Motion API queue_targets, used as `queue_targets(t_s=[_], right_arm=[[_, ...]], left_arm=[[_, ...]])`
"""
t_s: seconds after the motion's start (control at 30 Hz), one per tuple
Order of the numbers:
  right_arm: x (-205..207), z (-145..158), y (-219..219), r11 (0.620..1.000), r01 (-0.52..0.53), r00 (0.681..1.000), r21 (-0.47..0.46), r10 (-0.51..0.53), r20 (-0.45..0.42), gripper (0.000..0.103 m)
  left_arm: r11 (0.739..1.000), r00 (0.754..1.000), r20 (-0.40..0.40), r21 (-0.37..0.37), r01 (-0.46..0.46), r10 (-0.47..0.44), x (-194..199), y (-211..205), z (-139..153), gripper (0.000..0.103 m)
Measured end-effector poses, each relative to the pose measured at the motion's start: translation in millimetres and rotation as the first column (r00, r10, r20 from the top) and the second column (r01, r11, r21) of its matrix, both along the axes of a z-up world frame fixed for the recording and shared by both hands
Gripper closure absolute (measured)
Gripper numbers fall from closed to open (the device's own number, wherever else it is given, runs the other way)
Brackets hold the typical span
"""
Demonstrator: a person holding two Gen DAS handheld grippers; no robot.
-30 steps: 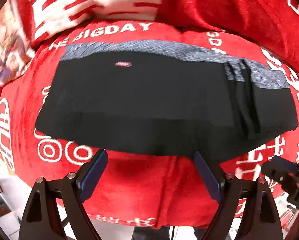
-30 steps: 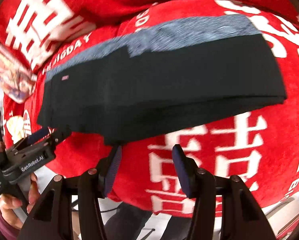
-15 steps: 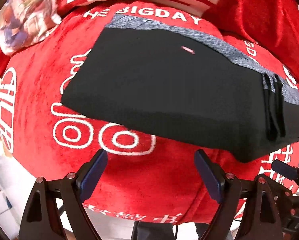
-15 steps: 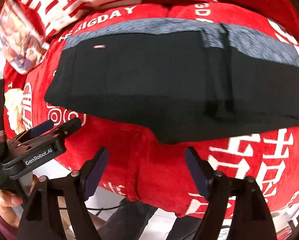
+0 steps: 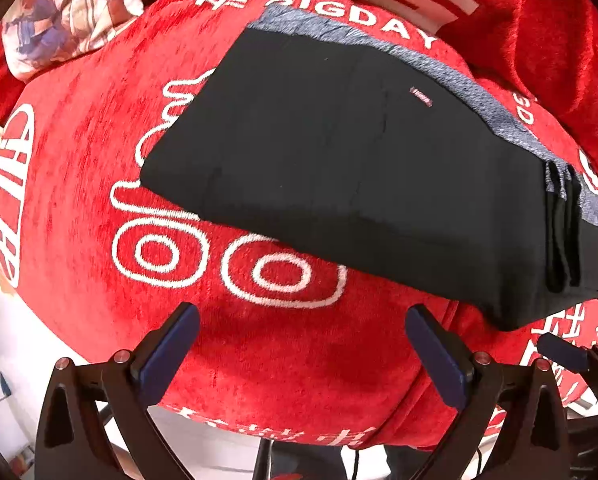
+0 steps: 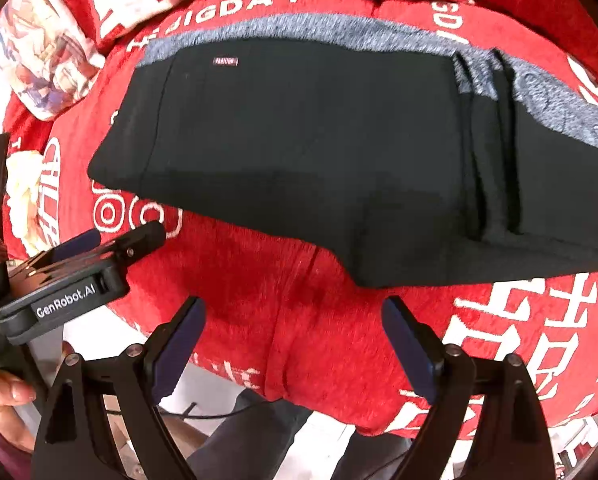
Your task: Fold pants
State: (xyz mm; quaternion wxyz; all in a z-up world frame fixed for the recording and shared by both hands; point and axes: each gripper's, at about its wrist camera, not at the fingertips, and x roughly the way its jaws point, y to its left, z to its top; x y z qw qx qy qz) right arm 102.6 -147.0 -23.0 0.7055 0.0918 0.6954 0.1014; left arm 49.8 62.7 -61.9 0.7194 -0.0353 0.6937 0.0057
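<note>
Left tongs: your blue-padded fingers stand wide apart at the bottom of the left wrist view, holding nothing, hovering over bare red cloth short of the garment. The same tongs appear at the left edge of the right wrist view, lettered "GenRobot.AI", with your left hand below them in the lower left corner.

Right tongs: fingers likewise spread apart and empty at the bottom of the right wrist view, just below the near edge of the garment and not touching it. One blue tip shows at the lower right of the left wrist view.

Pants: black, folded into a flat, long rectangular stack, lying across the middle of both views. A grey band runs along the far edge. A small pink label reading "FASHION" sits near the upper left of the stack in the right wrist view. Layered folded edges show toward the right end.

Red cover: plush cloth with white lettering, including "BIGDAY" at the top of the frame, and white ring motifs below the stack; it lies under the pants.

Patterned pillow: upper left of the frame, well apart from the pants.
</note>
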Motion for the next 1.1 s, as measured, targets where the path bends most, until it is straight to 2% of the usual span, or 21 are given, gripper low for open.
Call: queue_targets(t_s=[0.2,0.33,0.47,0.53,0.67,1.0,1.1], right_arm=[[-2.3,-0.8,1.2,1.0,-0.012,1.0,-0.021,0.012,0.01,0.012],[-4.1,0.4,1.2,1.0,-0.007,0.999,-0.03,0.009,0.038,0.011],[-3.4,-4.0,2.8,1.0,-0.023,1.0,0.008,0.023,-0.007,0.011],[-2.9,-6.6,3.9,0.999,-0.04,0.999,-0.008,0.039,-0.032,0.011],[-3.2,-9.1,1.0,0.999,-0.032,0.999,-0.028,0.031,-0.038,0.011],[-2.1,-12.1,0.5,0.999,-0.02,0.999,-0.028,0.018,-0.051,0.011],[-1.3,-13.0,0.4,0.999,-0.021,0.998,-0.027,0.019,-0.058,0.011]], left_arm=[[0.999,0.999,-0.008,0.011,-0.049,0.049,-1.1,17.1,-6.8,0.0],[0.999,0.999,-0.005,0.009,-0.045,0.045,-5.3,27.0,-4.1,0.0],[0.999,0.999,0.004,0.016,-0.042,0.042,-6.8,27.5,-3.2,0.0],[0.999,0.999,0.007,0.01,-0.047,0.047,-6.1,27.2,-3.2,0.0],[0.999,0.999,0.004,-0.022,-0.047,0.047,-3.2,26.7,-2.7,0.0],[0.998,0.999,0.004,-0.024,-0.05,0.05,7.0,22.2,-2.4,0.0],[0.996,0.998,0.015,-0.062,-0.062,0.063,9.8,28.2,-1.9,0.0]])
